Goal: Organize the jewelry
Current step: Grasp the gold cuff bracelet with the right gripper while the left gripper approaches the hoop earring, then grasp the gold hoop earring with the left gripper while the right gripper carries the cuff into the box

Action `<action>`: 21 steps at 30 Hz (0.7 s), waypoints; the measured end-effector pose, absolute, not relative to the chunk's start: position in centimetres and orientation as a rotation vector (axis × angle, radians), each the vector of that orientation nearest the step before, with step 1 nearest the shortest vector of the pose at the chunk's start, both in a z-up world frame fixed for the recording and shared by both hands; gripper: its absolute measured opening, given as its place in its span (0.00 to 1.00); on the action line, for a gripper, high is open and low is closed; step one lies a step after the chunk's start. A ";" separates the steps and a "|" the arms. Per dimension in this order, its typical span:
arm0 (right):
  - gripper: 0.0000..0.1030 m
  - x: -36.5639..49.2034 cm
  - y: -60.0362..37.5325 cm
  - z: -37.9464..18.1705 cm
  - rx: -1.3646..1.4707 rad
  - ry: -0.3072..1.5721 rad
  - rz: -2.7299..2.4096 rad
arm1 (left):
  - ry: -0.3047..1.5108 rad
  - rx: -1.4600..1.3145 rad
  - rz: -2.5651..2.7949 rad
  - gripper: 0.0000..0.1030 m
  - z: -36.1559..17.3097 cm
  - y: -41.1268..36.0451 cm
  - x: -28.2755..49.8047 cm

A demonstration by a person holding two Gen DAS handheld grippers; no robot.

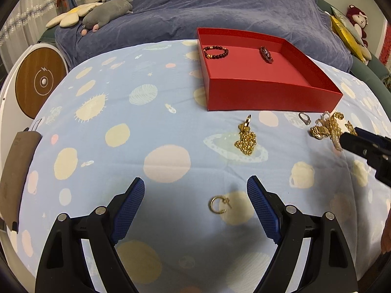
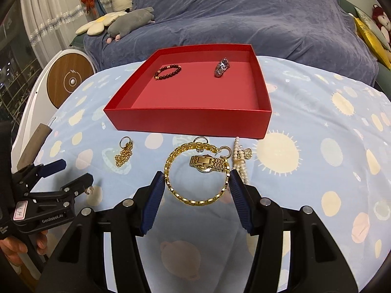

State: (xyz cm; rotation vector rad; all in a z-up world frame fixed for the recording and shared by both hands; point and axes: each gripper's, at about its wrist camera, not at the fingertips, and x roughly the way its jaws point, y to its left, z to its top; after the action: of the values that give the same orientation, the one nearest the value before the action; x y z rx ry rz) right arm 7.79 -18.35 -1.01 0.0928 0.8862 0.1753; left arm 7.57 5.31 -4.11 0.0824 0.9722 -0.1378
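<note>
A red tray [image 1: 273,95] [image 2: 190,120] sits on the planet-print cloth and holds a dark bead bracelet [image 1: 215,51] [image 2: 167,72] and a silver watch [image 1: 266,54] [image 2: 221,67]. My left gripper [image 1: 195,190] [image 2: 70,171] is open, with a small gold hoop earring [image 1: 218,204] lying between its fingers. My right gripper [image 2: 196,179] is open around a gold chain bracelet [image 2: 176,190]. A gold watch [image 2: 207,163], a pearl strand [image 2: 240,163] and a gold chain with a ring [image 1: 245,139] [image 2: 124,155] lie in front of the tray.
A silver ring [image 1: 304,118] lies near the tray's front wall. A blue blanket [image 1: 207,9] and plush toys [image 1: 107,12] are behind the table. A round wood-faced device [image 1: 40,83] stands at the left, and a brown pouch [image 1: 14,173] lies on the left edge.
</note>
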 end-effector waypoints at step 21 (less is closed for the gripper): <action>0.51 7.4 -16.5 -1.8 0.057 0.905 0.200 | 0.963 0.110 -0.191 0.44 -5.8 4.6 6.2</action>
State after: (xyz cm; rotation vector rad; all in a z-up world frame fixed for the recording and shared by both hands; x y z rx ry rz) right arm 7.40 -16.47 -1.83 0.0570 0.9047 0.2004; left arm 6.21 4.60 -5.76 0.1100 0.9633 -0.1909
